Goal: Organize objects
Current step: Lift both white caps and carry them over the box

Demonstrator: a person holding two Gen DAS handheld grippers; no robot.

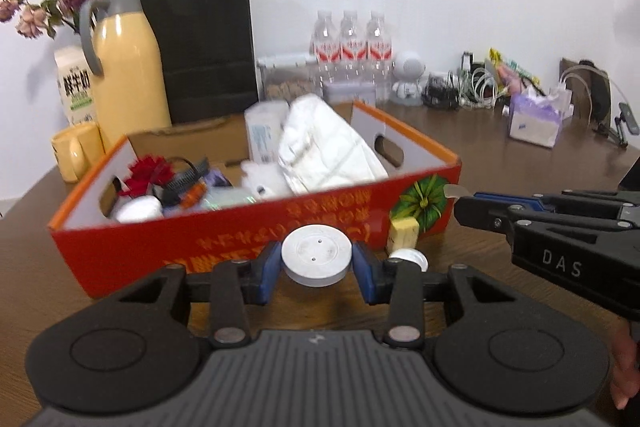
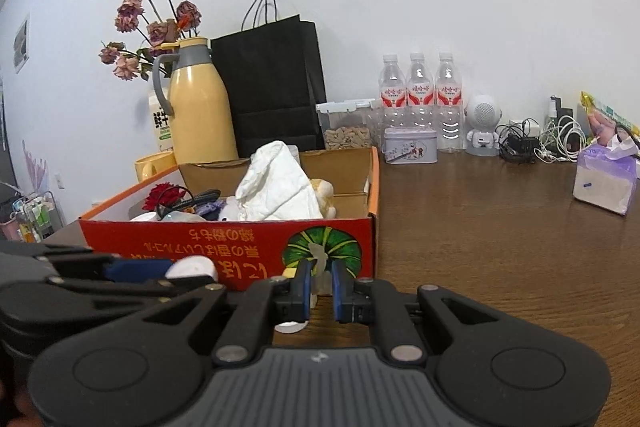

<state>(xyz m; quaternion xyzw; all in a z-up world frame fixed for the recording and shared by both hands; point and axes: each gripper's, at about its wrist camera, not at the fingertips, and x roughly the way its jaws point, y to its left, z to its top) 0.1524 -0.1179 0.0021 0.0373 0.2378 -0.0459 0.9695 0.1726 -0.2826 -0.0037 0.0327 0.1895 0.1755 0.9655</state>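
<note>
My left gripper is shut on a flat white round disc, with both blue pads pressed on its rim, just in front of the red cardboard box. In the right wrist view the same disc shows at the left gripper. The right gripper is shut on a thin clear scrap close to the box's pumpkin picture. It reaches in from the right in the left wrist view, right gripper. A yellow block and a small white cap lie on the table by the box.
The box holds a white crumpled cloth, a red flower, a comb and other small things. Behind it stand a yellow jug, a black paper bag, three water bottles, a tin, cables and a tissue pack. The wooden table stretches right.
</note>
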